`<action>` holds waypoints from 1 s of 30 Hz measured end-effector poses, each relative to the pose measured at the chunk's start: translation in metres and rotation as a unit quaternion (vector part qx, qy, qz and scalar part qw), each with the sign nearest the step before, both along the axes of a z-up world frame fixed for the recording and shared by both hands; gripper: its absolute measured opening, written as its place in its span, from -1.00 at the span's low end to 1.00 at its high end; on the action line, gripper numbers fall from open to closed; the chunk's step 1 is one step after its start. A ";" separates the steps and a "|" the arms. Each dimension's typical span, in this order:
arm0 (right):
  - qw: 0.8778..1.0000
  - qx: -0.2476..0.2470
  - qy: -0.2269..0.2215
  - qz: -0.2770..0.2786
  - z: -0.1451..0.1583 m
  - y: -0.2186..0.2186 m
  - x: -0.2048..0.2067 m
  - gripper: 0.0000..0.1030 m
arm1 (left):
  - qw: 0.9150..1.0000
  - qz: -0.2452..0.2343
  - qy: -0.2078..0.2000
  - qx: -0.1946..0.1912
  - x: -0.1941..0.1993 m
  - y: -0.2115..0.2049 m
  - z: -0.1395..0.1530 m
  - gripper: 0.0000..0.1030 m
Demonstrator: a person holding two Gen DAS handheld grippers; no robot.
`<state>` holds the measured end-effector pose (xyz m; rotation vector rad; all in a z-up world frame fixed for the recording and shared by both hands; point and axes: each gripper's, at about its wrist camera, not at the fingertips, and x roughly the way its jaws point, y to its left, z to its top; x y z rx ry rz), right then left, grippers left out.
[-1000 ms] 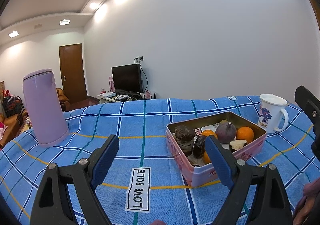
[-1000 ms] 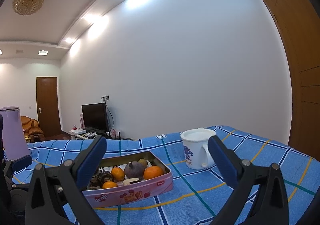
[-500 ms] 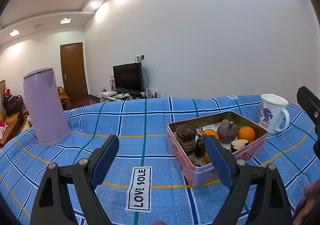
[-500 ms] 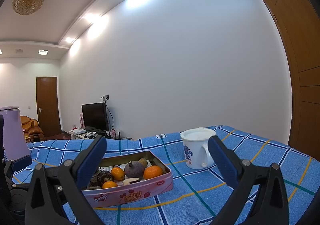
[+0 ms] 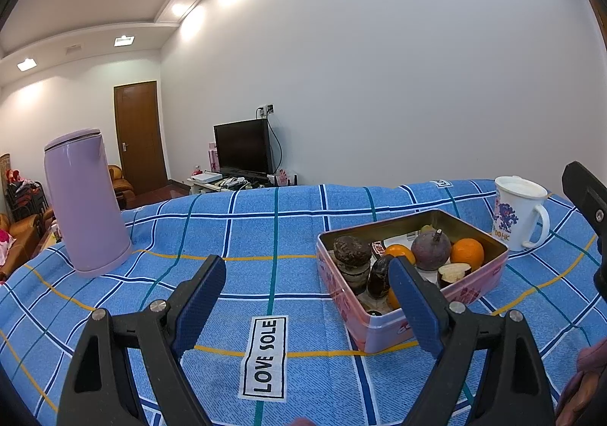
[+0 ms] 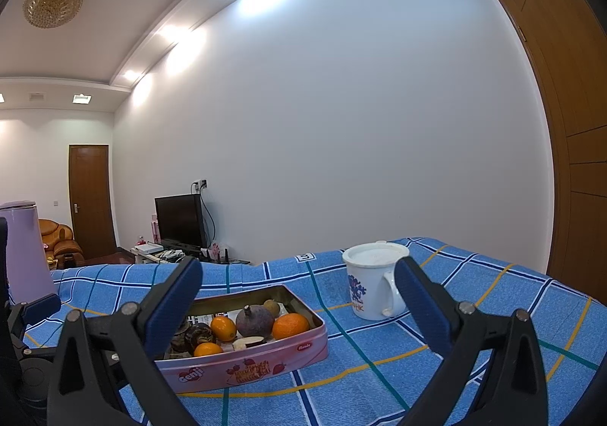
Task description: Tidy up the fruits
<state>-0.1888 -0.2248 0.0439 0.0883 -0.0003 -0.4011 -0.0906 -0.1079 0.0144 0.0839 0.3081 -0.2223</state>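
Fruits, one lot, lying in the pink biscuit tin [image 5: 383,327] on the blue plaid tablecloth [image 5: 235,236], toward the table's right half and well in from its far edge.

Contents as I read them through the left wrist view: a large orange [image 5: 467,253] at the tin's far right; a dark purple round fruit with a stem [image 5: 430,250] just beside it; a smaller orange [image 5: 399,250] next along; a cut piece showing white flesh [image 5: 453,271] in front of the purple fruit; dark wrinkled fruits [image 5: 352,250] stacked at the tin's left end. The right wrist view adds a small brownish fruit [image 6: 271,307] toward the tin's far side.

Left gripper [image 5: 307,306]: jaws spread wide, nothing between them. I hold it low over the near edge of the table; its right finger overlaps the tin's near side in the view, but I cannot tell whether it touches. Below it, a "LOVE SOLE" label [image 5: 265,356] sewn on the cloth.

Right gripper [image 6: 297,306]: jaws wide apart and empty, above the table, with the tin ahead and to its left.

Other items: white lidded mug with blue print [image 6: 370,285], just beyond the tin's far right corner, apart from it; lilac electric kettle [image 5: 85,202], upright near the table's left edge, well apart from the tin.
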 end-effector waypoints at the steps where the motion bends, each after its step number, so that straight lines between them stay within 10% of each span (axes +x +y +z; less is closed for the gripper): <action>1: 1.000 0.000 0.000 0.000 0.000 0.000 0.000 1.00 | 1.000 0.000 0.000 0.000 0.000 0.000 0.000 0.72; 30: 1.000 0.000 0.000 0.000 0.000 0.000 0.000 1.00 | 1.000 0.003 -0.001 0.003 -0.001 0.000 0.000 0.72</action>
